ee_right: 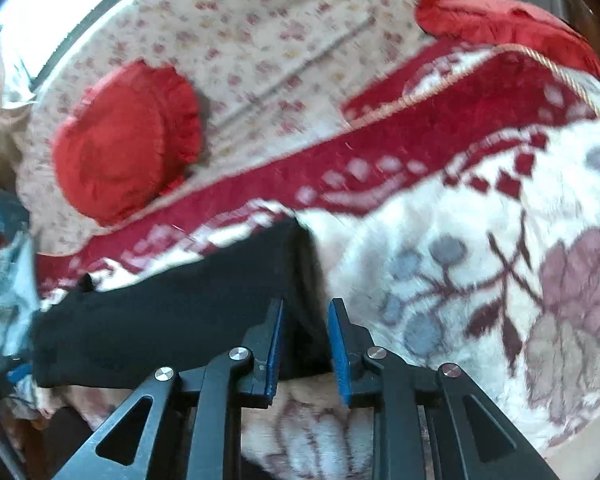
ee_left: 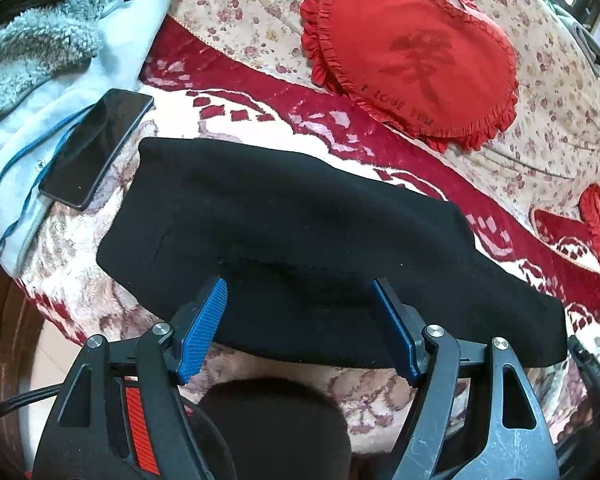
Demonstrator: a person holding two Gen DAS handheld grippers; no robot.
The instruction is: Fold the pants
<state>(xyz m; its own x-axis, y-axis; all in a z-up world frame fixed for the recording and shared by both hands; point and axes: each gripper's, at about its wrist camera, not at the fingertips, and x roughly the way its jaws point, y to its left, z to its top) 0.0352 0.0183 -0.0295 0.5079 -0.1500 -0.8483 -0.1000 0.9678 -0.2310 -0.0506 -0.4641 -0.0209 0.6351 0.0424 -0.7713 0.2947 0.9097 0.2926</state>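
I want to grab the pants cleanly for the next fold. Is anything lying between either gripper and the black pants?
Nothing visible does. The left gripper hangs open over the near edge of the black pants; the right gripper is open at their end. The phone lies off to the side on grey clothing.

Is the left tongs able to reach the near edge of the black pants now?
Probably yes. The left tongs are open, and the near edge of the black pants lies flat on the blanket between the fingers. Nothing covers that edge; the phone lies off to the side.
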